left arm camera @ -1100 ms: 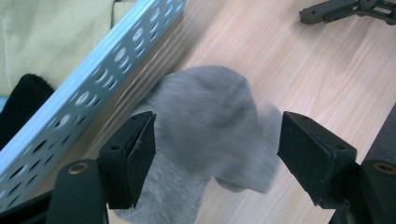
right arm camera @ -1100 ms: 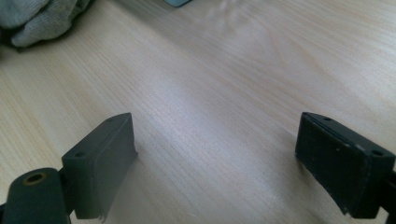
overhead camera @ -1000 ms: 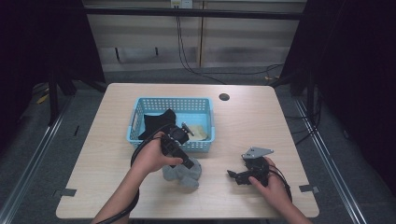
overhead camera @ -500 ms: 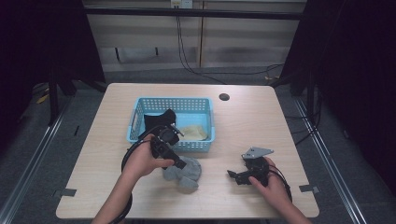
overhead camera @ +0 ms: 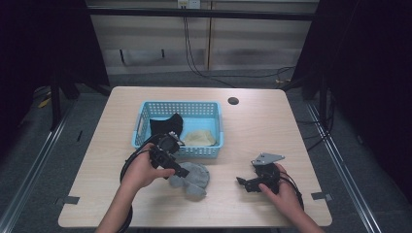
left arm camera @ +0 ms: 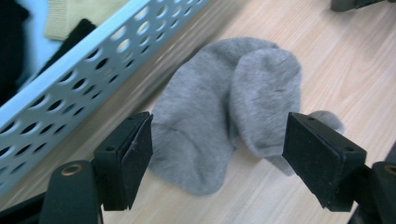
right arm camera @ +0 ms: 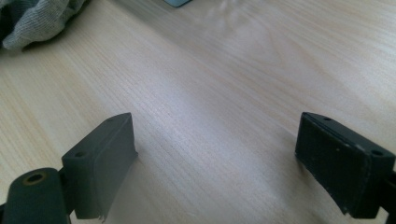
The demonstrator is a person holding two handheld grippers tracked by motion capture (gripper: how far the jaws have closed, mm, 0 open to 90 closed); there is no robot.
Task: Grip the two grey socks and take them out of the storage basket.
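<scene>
A pair of grey socks (overhead camera: 193,177) lies crumpled on the wooden table just in front of the blue basket (overhead camera: 180,104). My left gripper (overhead camera: 183,171) hovers at their left edge, open. In the left gripper view the socks (left arm camera: 224,107) lie under and between its two pads without being pressed, and its jaws have just been opening a little. The basket wall (left arm camera: 70,88) runs along the left. My right gripper (overhead camera: 241,183) rests low on the table to the right, open over bare wood (right arm camera: 215,149), with a bit of the grey socks (right arm camera: 37,18) at the top left.
The basket holds a black garment (overhead camera: 165,125) and a cream sock (overhead camera: 199,138). A round cable hole (overhead camera: 233,101) sits in the table behind the basket. Black cables trail from both grippers. Bare wood lies around the right hand.
My left hand and gripper have shifted left along the basket's front, uncovering the cream sock. The grey socks and the right hand have stayed put.
</scene>
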